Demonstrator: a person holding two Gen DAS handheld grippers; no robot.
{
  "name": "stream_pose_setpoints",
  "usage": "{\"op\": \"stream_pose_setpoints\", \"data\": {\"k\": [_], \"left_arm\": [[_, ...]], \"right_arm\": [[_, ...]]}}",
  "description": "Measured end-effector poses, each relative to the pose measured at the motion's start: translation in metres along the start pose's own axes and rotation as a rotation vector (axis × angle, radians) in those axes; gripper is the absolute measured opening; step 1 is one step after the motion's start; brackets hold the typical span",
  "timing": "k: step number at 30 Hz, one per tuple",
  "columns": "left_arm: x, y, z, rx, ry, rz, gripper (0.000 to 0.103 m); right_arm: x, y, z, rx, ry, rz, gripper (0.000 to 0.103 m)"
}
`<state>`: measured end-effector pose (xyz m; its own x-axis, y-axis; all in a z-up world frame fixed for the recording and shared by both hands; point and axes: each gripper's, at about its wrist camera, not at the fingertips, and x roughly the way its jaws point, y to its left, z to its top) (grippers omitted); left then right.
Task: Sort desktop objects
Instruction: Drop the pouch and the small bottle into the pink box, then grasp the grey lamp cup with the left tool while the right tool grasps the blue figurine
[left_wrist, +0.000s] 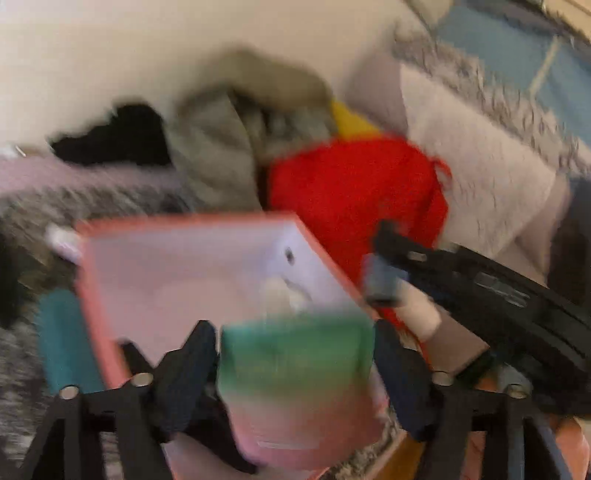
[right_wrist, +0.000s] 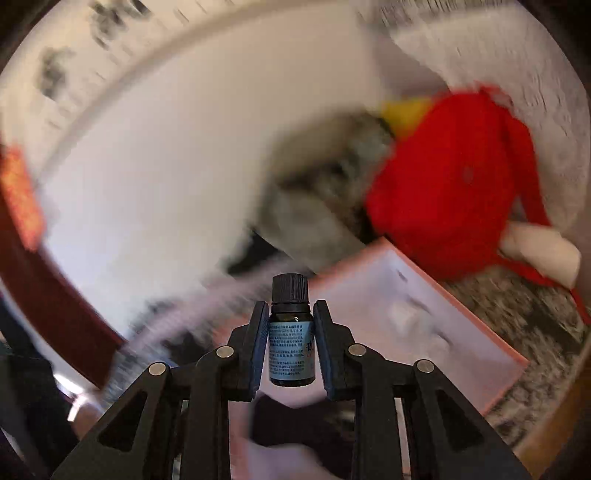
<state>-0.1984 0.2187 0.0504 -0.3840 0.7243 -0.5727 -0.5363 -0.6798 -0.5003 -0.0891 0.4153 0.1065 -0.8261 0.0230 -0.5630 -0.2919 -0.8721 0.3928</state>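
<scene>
The right gripper (right_wrist: 290, 345) gripped a small dark bottle (right_wrist: 290, 332); the left gripper (left_wrist: 295, 373) stood wide around a green-pink packet (left_wrist: 295, 387), contact unclear.

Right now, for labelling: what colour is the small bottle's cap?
Black cap, clearest in the right wrist view.

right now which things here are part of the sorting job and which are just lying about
Part of the job:
- small dark bottle, between the right gripper pads
- green-and-pink packet, in the left gripper
- pink box, open

Just lying about:
- red plush toy
- grey garment
- teal cylinder
</scene>
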Motion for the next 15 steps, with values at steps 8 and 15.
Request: {"op": "stream_pose_setpoints", "data": {"k": [8, 15], "left_arm": [[-0.039, 0.077, -0.004, -0.202, -0.002, 0.144, 0.084], [-0.168, 0.196, -0.029, -0.396, -0.186, 0.452, 0.088]], "right_arm": [[0.001, 0.0, 0.004, 0.031, -0.066, -0.114, 0.088], [0.014, 0.125, -0.04, -0.159, -0.034, 0.199, 0.098]]}}
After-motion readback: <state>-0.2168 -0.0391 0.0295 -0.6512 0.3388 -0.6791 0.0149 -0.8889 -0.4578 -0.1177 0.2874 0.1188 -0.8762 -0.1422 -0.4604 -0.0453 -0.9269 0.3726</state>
